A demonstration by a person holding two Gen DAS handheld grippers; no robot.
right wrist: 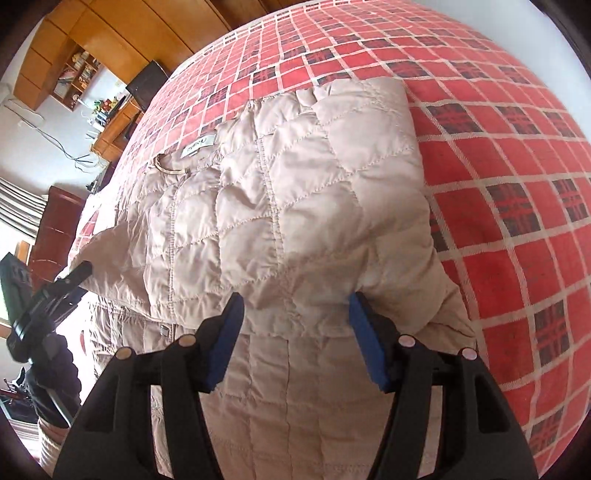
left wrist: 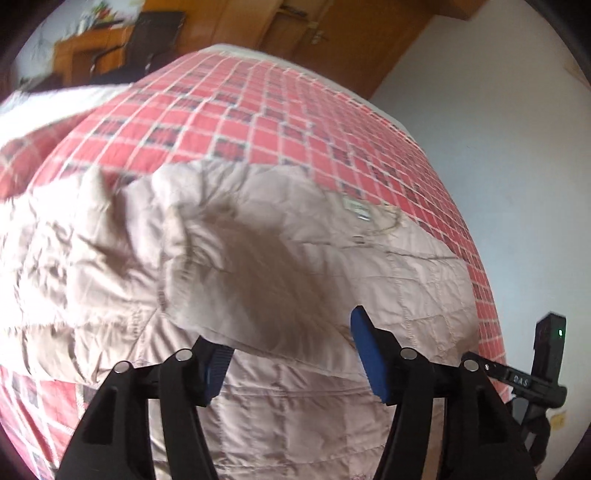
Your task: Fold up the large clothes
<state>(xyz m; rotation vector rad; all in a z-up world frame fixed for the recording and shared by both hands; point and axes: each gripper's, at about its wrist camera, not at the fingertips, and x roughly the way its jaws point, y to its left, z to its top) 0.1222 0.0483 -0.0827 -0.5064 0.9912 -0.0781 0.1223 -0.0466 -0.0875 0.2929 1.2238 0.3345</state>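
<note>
Jacket (right wrist: 295,206) label legible only from right

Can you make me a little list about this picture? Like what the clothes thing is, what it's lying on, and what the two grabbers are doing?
garment: beige quilted jacket, partly folded, side panels laid over the middle
label: white tag at the collar
surface: bed with a red checked cover
left gripper: open, jacket fabric draped over its left finger
right gripper: open, fingers at the folded panel's edge, gripping nothing
room: wooden cupboards behind the bed
</note>
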